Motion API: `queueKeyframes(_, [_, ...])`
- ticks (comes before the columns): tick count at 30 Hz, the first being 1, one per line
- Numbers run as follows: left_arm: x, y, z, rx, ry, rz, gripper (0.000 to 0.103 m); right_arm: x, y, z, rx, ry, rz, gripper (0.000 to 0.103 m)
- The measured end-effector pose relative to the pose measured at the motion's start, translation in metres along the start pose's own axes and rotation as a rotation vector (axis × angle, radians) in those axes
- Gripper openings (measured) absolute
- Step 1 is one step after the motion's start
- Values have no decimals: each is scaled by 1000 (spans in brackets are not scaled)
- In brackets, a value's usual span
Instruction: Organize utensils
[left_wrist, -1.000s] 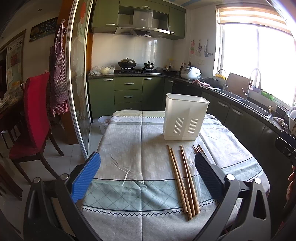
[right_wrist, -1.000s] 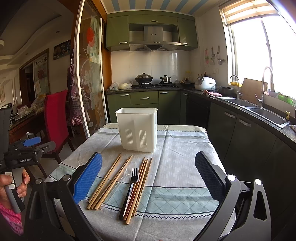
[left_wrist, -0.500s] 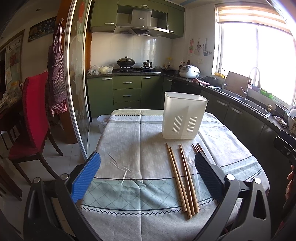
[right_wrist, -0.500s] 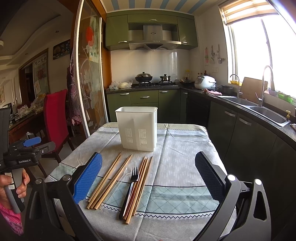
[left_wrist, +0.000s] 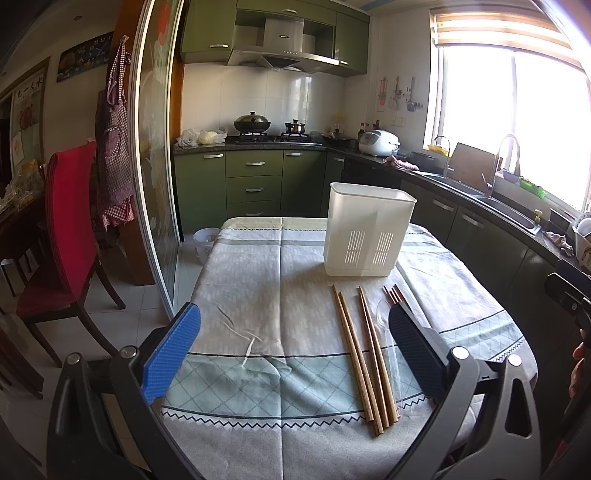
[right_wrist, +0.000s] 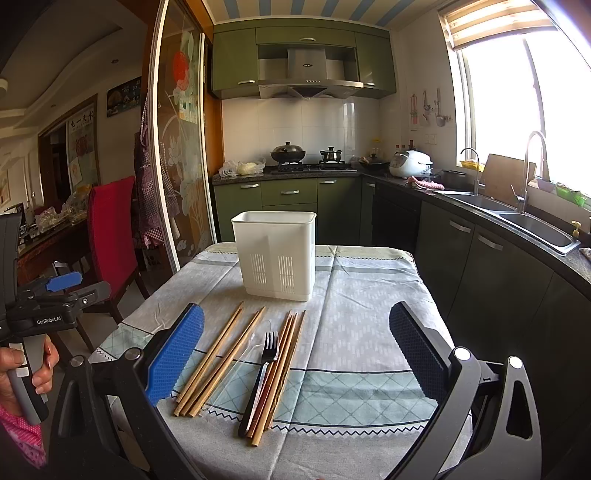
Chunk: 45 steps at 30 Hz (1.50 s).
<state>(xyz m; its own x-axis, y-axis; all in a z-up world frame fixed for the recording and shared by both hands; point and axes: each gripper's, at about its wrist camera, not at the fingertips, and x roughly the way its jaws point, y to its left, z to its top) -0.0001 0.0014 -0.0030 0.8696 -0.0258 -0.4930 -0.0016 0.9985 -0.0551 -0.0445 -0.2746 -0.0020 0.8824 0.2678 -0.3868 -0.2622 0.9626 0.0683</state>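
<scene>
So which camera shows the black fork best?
The right wrist view. There the fork lies in full view on the table, tines toward the white holder, beside the darker chopsticks. In the left wrist view it can't be made out; the left gripper's right finger blocks that spot.
</scene>
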Motion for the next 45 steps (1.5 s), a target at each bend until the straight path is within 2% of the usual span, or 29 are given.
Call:
queueKeyframes(36, [2,-2,-6,-3,7,0,97,3,2,-3,5,9,1,99])
queueKeyframes(45, [7,-4,-10,-3,32,-17,97,13,-6,-3,17,54,21,99])
